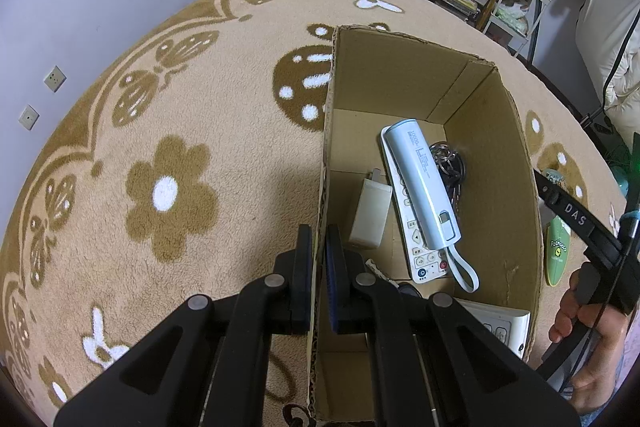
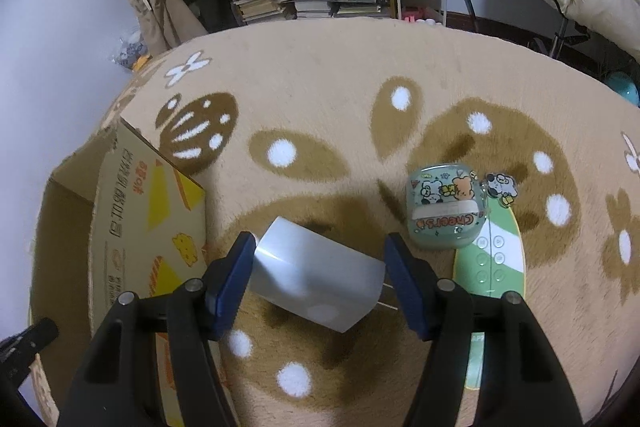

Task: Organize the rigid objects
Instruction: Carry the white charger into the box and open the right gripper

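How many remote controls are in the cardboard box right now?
2. One white remote control lies on the cardboard box floor under the light blue power bank; a second remote sits in the near right corner, partly hidden. Others may be hidden.

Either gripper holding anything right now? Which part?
Left gripper is shut on the cardboard box, pinching its left wall at the rim. Right gripper straddles the silver block, jaws open; right finger shows a gap, so no hold.
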`<state>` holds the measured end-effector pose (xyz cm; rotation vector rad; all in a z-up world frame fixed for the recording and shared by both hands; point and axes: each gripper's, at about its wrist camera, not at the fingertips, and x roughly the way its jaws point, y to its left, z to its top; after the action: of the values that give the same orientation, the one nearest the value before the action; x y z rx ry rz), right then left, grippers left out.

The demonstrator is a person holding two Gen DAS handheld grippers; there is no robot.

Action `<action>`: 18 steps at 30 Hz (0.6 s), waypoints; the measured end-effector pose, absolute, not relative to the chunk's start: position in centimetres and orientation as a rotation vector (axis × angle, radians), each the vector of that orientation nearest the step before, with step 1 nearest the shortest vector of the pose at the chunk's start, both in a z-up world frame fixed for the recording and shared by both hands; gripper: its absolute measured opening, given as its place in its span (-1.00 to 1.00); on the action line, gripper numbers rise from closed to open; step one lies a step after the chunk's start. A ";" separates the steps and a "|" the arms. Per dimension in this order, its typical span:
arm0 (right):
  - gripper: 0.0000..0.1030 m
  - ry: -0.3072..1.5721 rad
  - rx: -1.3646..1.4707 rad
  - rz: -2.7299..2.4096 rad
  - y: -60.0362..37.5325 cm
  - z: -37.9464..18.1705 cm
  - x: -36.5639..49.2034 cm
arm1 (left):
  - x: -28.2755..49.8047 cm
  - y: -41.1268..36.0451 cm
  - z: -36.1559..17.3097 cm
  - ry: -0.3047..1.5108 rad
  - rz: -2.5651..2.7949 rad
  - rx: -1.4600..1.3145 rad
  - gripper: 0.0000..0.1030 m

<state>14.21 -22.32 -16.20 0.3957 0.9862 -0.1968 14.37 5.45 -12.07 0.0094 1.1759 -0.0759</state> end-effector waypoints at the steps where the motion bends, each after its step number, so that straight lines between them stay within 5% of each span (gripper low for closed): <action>1: 0.37 0.980 0.395 -0.193 -22.3 -16.0 14.2 | 14.4 5.5 -12.1 1.176 -0.076 0.008 -0.87; 18: 0.37 0.794 0.326 0.005 -17.2 -6.9 14.4 | 14.3 5.4 -12.1 1.176 -0.077 0.006 -0.86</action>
<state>14.37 -17.20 -6.91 0.3265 0.7945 0.0049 14.33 5.37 -12.12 0.0060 1.1764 -0.0766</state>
